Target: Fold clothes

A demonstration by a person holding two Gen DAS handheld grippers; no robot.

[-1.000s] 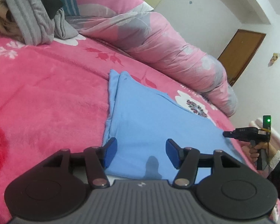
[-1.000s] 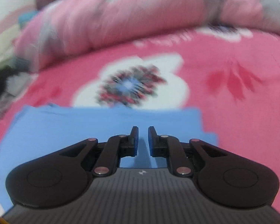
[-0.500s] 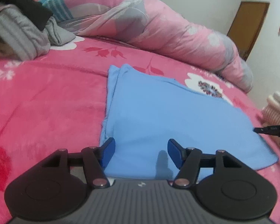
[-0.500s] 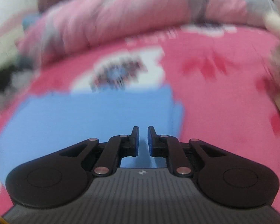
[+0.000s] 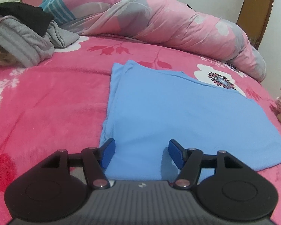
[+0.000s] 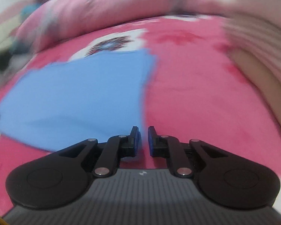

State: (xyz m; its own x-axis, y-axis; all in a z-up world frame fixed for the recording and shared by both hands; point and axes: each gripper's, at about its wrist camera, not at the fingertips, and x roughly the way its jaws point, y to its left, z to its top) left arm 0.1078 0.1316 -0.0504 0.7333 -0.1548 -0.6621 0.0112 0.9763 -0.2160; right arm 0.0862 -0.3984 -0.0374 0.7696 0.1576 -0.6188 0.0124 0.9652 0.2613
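– Where is the garment?
– The folded blue garment (image 5: 187, 112) lies flat on the pink bedspread (image 5: 46, 103), near its front edge.
– And the grippers?
– The left gripper (image 5: 141, 152) hovers over the garment's near edge, jaws spread wide and empty. The right gripper (image 6: 142, 140) is nearly closed, a narrow gap left, clamping nothing, by the garment's right edge.

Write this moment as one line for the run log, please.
blue cloth: folded flat on pink blanket | left tongs: open, over near edge, empty | right tongs: almost closed, empty, at cloth's right edge
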